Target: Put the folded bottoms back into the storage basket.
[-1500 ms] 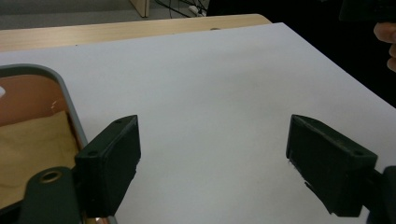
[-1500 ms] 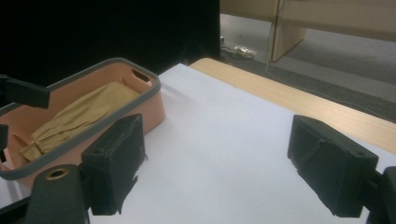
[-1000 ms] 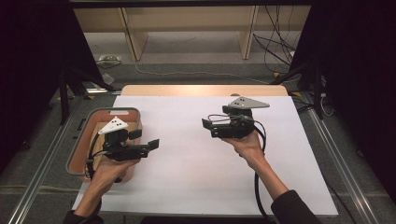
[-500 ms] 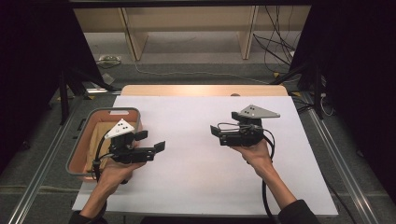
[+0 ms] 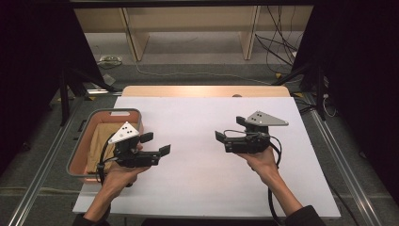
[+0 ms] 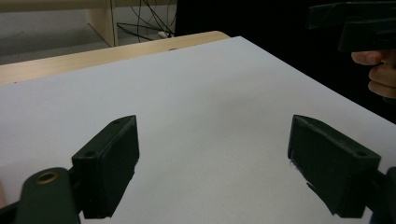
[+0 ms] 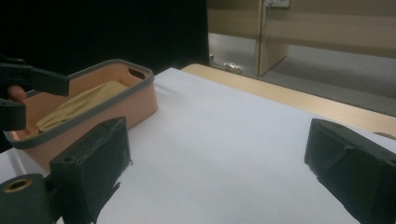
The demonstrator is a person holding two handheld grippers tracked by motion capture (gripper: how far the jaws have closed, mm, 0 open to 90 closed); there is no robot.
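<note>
in the high view the white tabletop carries a salmon-coloured bin with a grey rim at its 9 o'clock edge, and a folded yellowish cloth lies inside the bin. the left gripper is held in a hand at about 8 o'clock, just beside the bin's near right corner, pointing toward 3 o'clock; its jaws stand wide apart with nothing between them, and in the left gripper view bare white surface shows between them. the right gripper sits in the other hand at about 4 o'clock, pointing toward 9 o'clock, well apart from the left one; its jaws are also spread wide and hold nothing. in the right gripper view the bin lies ahead at about 10 o'clock with the cloth in it, and bare white tabletop between the jaws. a wooden edge runs along the tabletop's 12 o'clock side.
</note>
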